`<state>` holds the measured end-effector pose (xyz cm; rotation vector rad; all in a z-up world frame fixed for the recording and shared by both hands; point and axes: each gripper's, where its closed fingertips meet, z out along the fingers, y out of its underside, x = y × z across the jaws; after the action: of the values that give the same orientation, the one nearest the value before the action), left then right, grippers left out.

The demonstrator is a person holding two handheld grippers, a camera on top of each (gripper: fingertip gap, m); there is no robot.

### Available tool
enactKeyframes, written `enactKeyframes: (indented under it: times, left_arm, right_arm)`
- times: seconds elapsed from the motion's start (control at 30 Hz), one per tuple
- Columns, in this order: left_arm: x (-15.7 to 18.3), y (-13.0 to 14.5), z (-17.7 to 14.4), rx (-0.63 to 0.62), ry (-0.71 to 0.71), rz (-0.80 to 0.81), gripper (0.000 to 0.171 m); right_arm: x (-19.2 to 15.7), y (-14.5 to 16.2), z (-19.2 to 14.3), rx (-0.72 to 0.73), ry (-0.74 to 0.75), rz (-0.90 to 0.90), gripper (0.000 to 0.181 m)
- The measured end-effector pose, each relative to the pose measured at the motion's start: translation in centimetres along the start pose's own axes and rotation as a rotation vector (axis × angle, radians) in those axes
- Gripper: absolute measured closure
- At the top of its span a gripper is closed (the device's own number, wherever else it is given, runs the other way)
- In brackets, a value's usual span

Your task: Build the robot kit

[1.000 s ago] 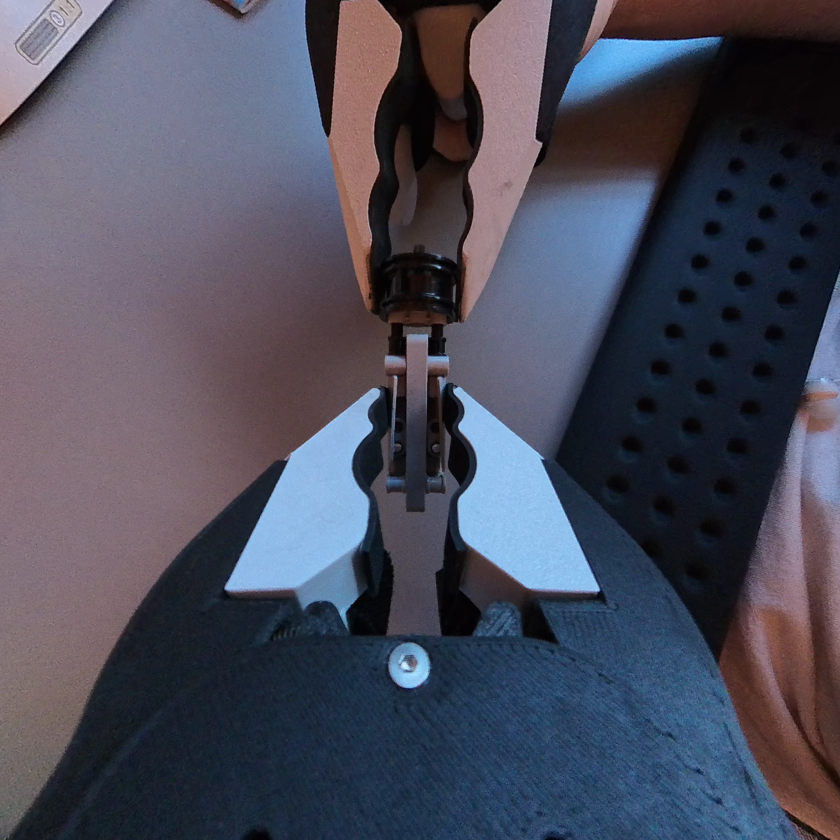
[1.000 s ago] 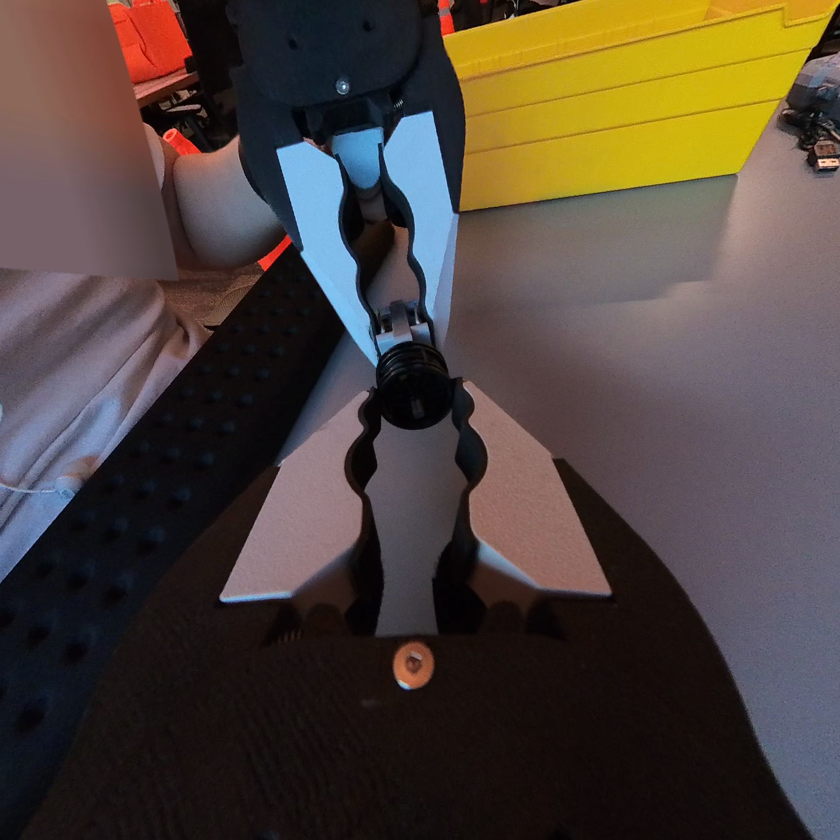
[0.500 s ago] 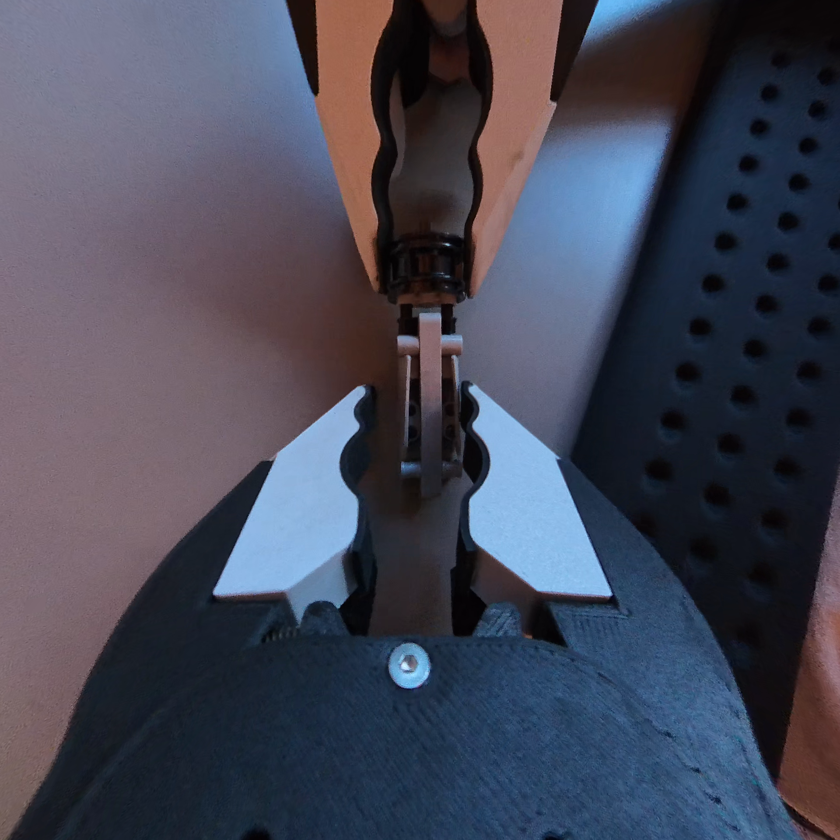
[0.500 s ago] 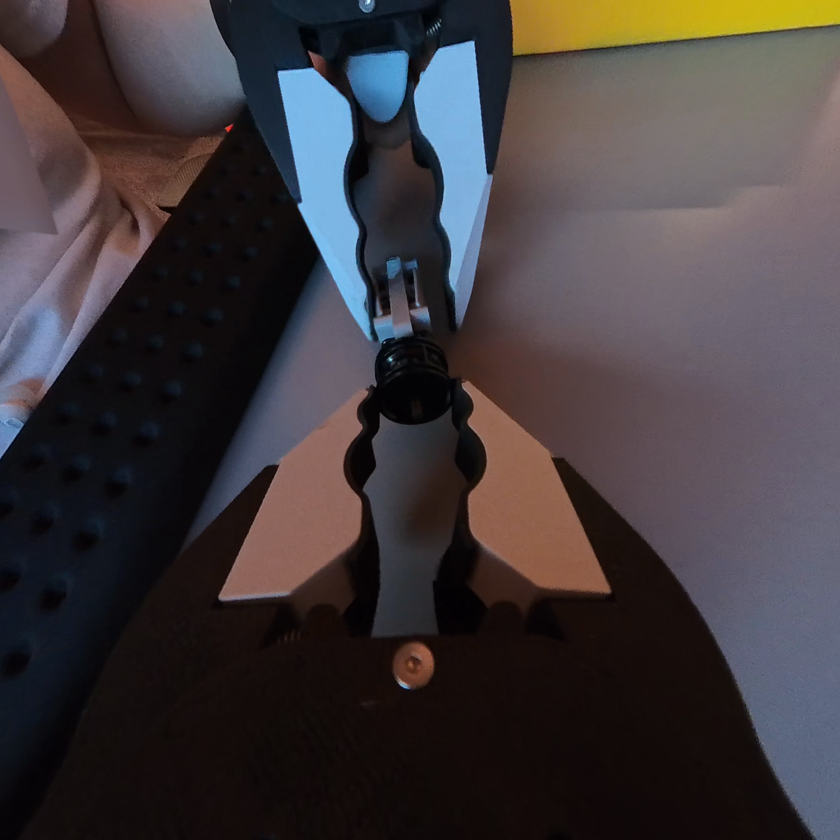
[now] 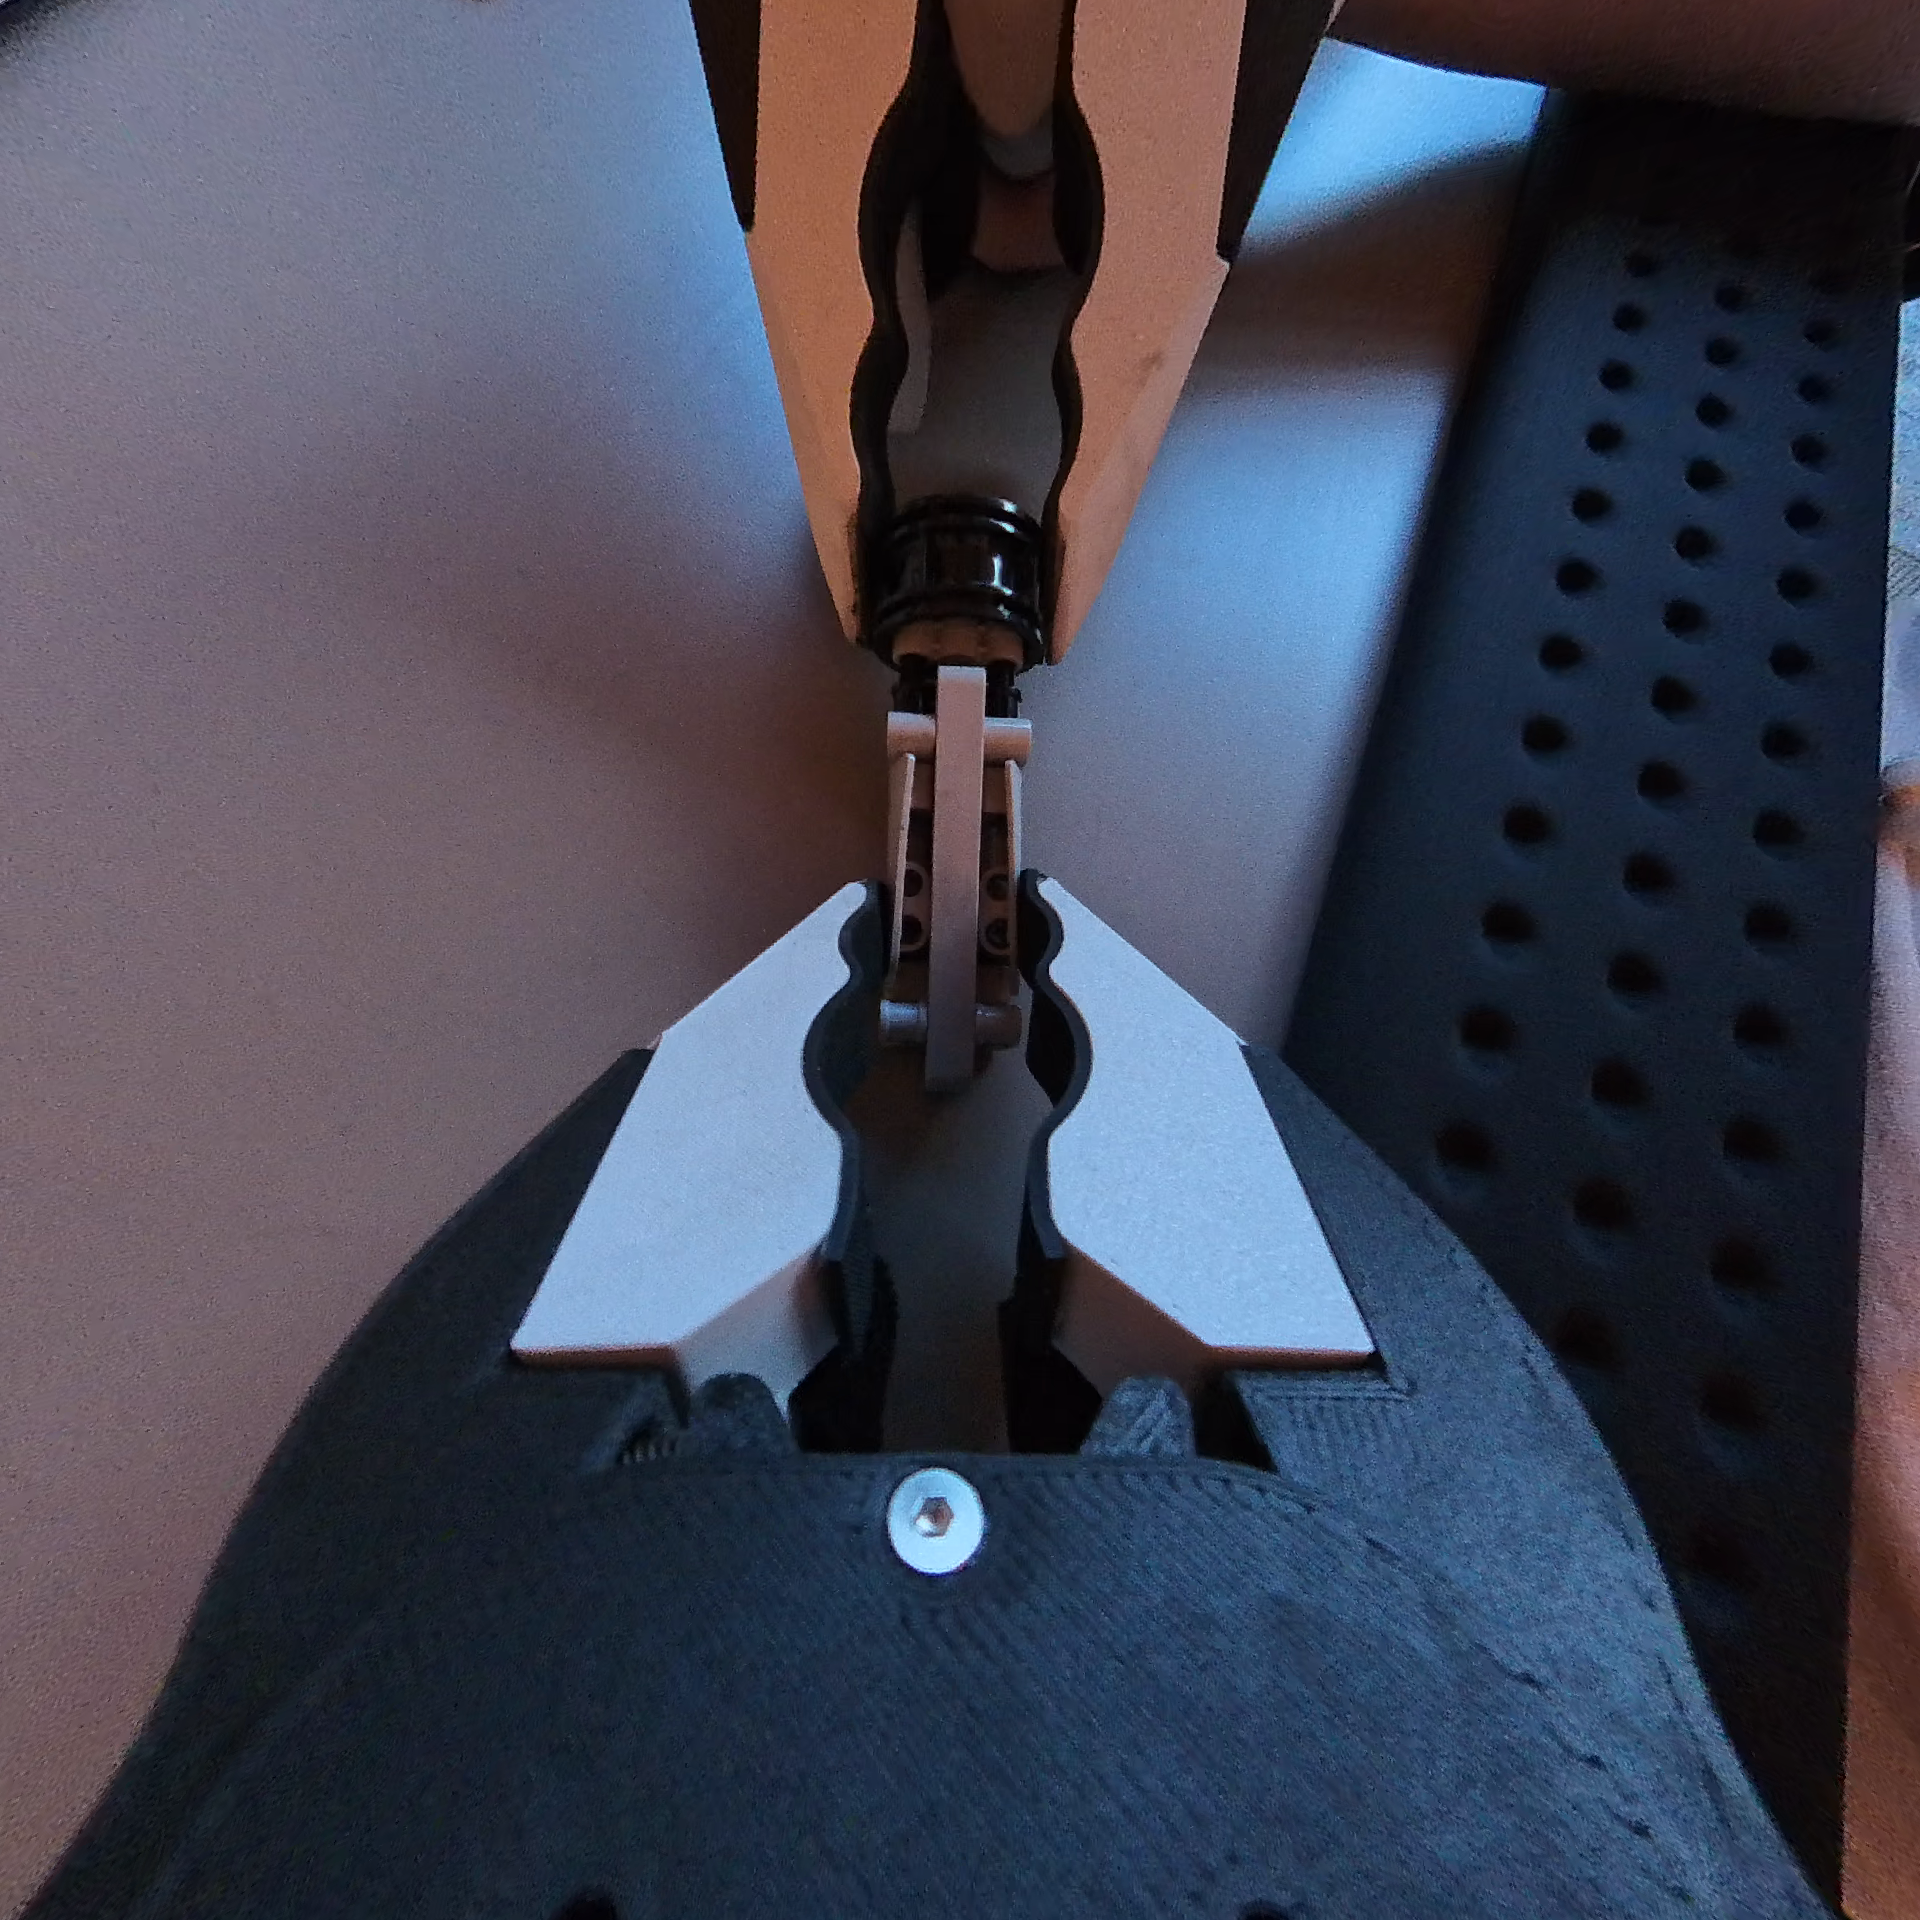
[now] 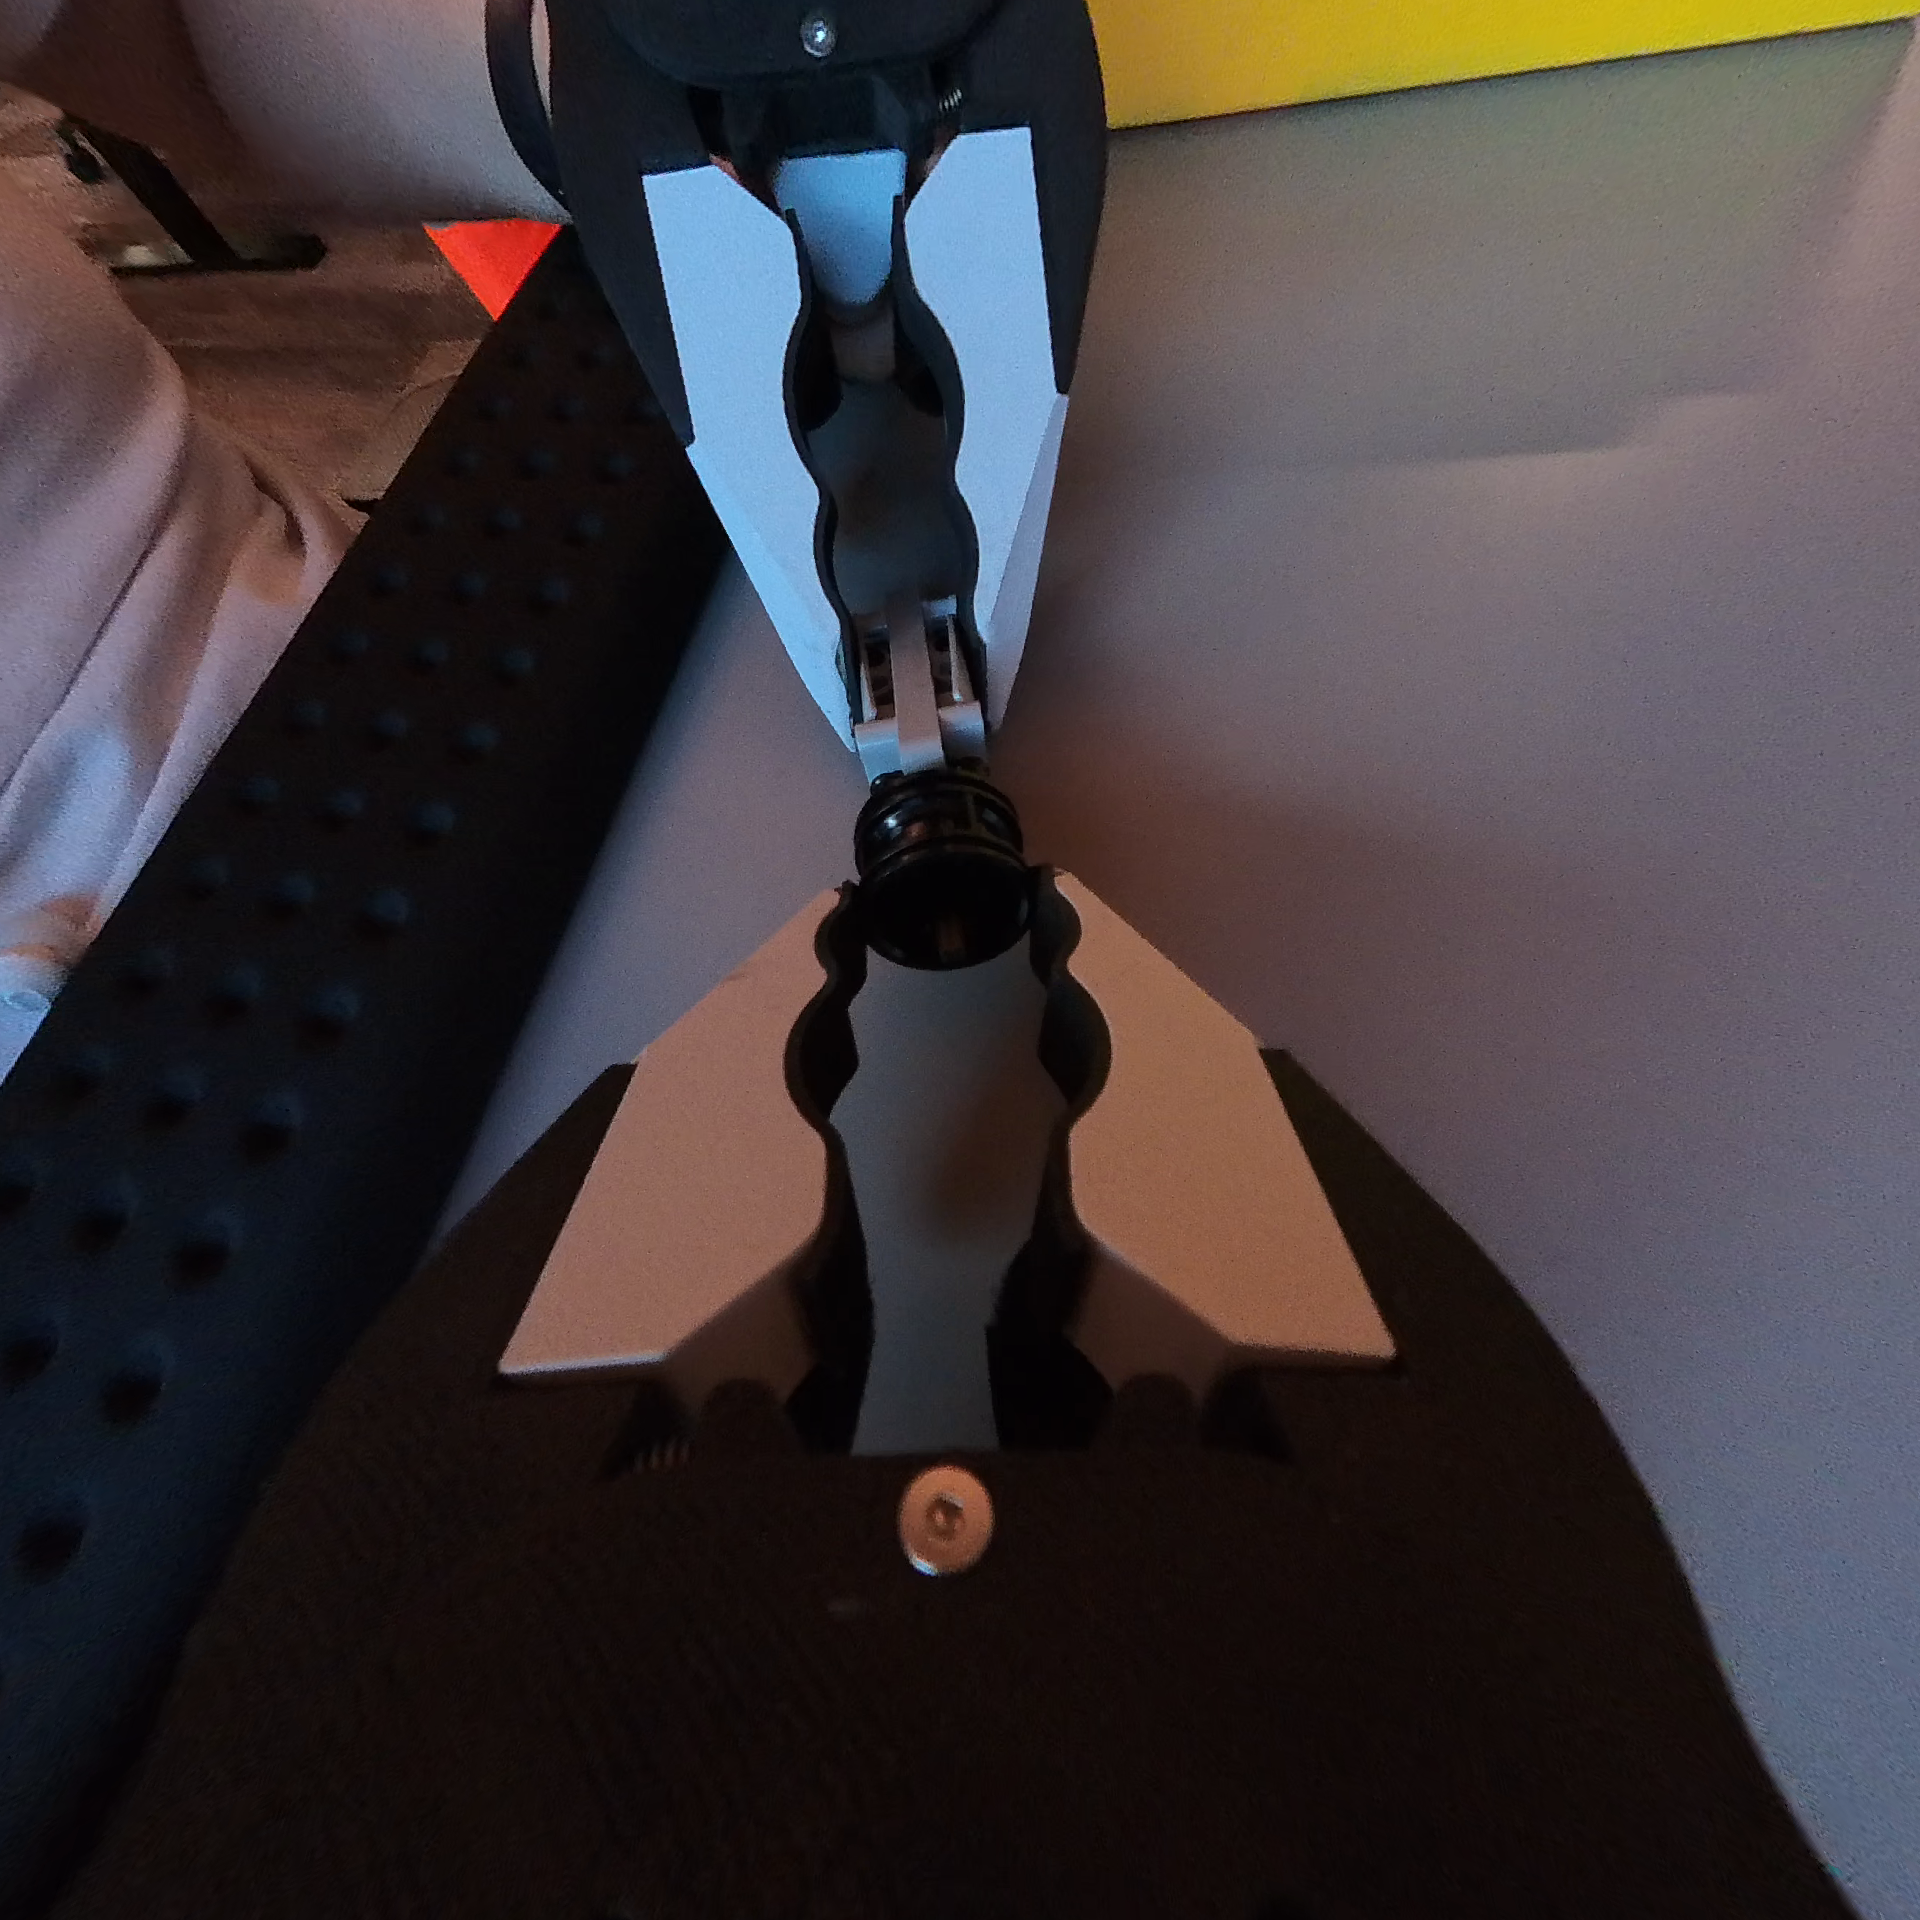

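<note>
Above a grey tabletop (image 5: 416,727), two grippers meet tip to tip: the left gripper (image 5: 951,914) clamps one grey brick assembly (image 5: 954,894), the right gripper (image 6: 943,914) one black wheel (image 6: 940,894) joined to it.

Smooth grey table (image 6: 1455,727), dim warm light with bluish patches. Black perforated mat (image 5: 1683,727) along one edge. Yellow bin wall (image 6: 1455,52) at far side. Orange patch (image 6: 488,260) beyond.

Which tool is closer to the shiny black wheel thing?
Right. The right tool is shut on the black wheel. The left tool grips the grey piece attached to it, just beyond.
</note>
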<state>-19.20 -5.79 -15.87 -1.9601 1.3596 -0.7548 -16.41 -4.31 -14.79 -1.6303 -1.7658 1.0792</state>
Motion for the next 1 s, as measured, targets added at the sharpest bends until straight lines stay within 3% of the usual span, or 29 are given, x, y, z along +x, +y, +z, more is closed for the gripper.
enactKeyframes:
  times: [0.77,1.0]
  left_arm:
    - [-0.2,0.1,0.1,-0.004,-0.069,0.045,0.148]
    - [-0.5,-0.7,0.0,0.036,-0.002,-0.081,0.148]
  right_arm:
    - [0.2,0.2,0.3,-0.018,0.018,0.021,0.150]
    - [0.5,-1.3,-0.6,0.104,-0.041,0.135,0.149]
